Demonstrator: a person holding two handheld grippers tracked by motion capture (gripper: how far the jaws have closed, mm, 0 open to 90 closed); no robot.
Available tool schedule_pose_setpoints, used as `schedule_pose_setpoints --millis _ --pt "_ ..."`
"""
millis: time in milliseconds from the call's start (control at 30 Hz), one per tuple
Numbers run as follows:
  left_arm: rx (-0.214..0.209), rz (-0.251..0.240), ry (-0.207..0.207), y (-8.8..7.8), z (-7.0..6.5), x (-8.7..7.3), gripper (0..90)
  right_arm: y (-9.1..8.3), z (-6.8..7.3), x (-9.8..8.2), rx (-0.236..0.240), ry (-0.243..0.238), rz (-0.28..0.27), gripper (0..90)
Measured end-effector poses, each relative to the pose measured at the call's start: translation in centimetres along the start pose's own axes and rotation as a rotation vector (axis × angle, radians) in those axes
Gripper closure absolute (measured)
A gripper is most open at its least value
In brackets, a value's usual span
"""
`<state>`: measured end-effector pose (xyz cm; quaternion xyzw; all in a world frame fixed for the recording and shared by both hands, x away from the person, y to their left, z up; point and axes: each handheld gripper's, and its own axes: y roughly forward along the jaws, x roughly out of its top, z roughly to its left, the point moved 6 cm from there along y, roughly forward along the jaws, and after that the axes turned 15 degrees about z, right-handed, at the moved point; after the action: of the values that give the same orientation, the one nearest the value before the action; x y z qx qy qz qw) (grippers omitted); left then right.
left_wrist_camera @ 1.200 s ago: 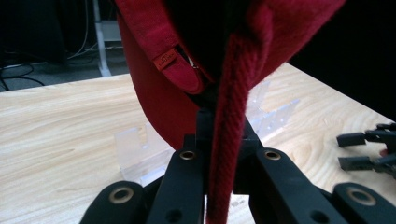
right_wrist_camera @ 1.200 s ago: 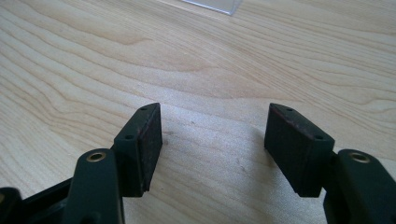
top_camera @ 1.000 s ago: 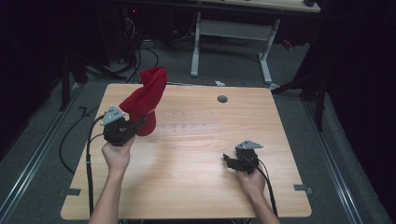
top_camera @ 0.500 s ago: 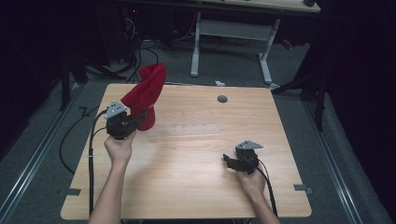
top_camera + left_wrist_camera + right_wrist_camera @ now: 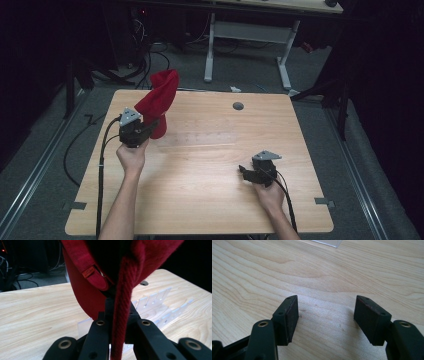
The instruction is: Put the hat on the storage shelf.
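The left gripper [image 5: 148, 129] clamps a limp red fabric cap [image 5: 157, 102] with a woven strap; the right gripper [image 5: 325, 315] gapes wide.

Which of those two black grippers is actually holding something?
The left gripper, at the table's far left. Its jaws are shut on the red cloth, lifted above the table. The right gripper sits open over bare wood.
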<state>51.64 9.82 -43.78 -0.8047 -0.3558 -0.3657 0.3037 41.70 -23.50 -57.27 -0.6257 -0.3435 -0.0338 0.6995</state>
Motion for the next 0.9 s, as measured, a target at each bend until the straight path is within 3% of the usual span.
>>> schedule_pose_setpoints --millis 433,900 --pt "0.017 -0.012 -0.002 0.8 0.0 -0.4 85.3 0.0 0.0 0.0 0.0 0.002 0.0 36.6" --pt "0.036 -0.008 -0.04 1.2 0.7 -1.2 85.3 0.0 0.0 0.0 0.001 -0.001 0.0 36.4"
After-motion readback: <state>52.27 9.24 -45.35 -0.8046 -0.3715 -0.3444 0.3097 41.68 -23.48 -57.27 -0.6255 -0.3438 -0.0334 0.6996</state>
